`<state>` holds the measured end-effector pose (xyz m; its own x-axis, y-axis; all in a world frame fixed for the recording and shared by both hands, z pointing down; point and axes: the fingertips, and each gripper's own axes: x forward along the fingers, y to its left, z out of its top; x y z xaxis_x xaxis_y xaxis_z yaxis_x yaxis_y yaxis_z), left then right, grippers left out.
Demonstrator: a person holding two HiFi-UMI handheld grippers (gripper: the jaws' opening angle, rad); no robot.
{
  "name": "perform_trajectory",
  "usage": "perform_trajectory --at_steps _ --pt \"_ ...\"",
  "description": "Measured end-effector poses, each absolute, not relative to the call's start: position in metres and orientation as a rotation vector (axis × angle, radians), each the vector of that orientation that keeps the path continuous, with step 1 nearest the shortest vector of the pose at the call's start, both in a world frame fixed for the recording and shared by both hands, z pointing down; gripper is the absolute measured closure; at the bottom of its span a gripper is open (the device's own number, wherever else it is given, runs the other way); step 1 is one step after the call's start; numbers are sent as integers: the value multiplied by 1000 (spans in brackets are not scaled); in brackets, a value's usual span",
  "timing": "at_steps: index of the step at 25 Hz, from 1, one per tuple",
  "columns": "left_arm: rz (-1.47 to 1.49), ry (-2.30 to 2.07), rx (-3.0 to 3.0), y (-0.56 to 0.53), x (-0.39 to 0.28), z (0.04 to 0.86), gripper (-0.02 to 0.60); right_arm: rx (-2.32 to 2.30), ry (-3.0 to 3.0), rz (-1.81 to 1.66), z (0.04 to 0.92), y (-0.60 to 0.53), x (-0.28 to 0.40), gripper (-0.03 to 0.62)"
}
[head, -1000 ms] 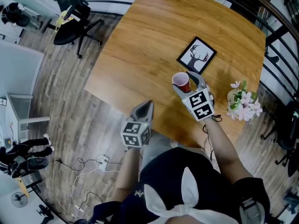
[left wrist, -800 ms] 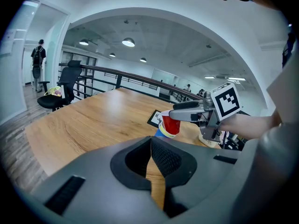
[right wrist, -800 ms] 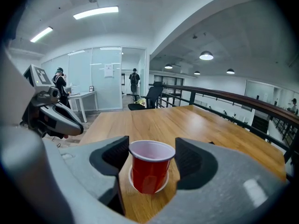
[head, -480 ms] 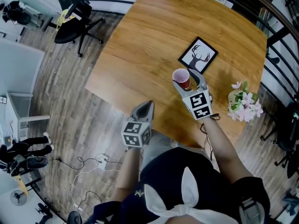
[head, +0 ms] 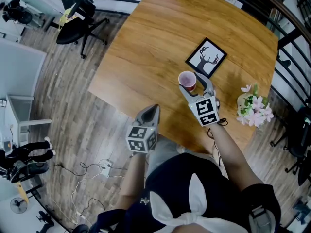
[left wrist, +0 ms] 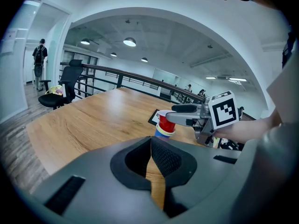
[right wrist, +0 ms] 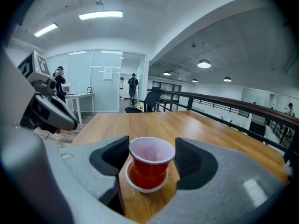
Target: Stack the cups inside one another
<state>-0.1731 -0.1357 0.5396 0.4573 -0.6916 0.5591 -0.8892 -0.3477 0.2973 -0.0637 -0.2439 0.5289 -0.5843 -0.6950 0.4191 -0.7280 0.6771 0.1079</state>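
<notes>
While the right claw (right wrist: 150,158) clasps the red cup (head: 187,80) by its rim, half sunk into the stack (left wrist: 161,133) for nesting at the framed picture's (head: 205,57) 7 o'clock, the left claw (left wrist: 150,141) idles closed, empty.

Right of centre on the table (head: 146,42), the top cup (head: 187,80) sits in the stack (left wrist: 163,131), between the jaws of the right gripper (head: 193,85) (framed picture (head: 206,57) just above, flowers (head: 252,108) lower right)
</notes>
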Motion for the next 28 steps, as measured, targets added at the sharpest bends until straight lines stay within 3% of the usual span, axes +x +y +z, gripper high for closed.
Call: perform_trajectory --at_steps 8,12,18,22,28 --pt "469 -1305 2139 -133 -174 541 561 1059 -2402 198 556 -236 -59 283" --pt "462 -1316 2145 -135 -173 539 561 999 -2384 254 561 -231 -61 226" --pt "440 -1343 2171 -138 -175 533 561 1003 -2430 235 534 -223 -63 230" --pt "432 -1347 2179 -137 -172 528 561 1022 -2448 144 512 -215 -60 335" --pt "410 -1355 2207 -133 -165 515 561 1086 -2487 137 484 -200 -50 592"
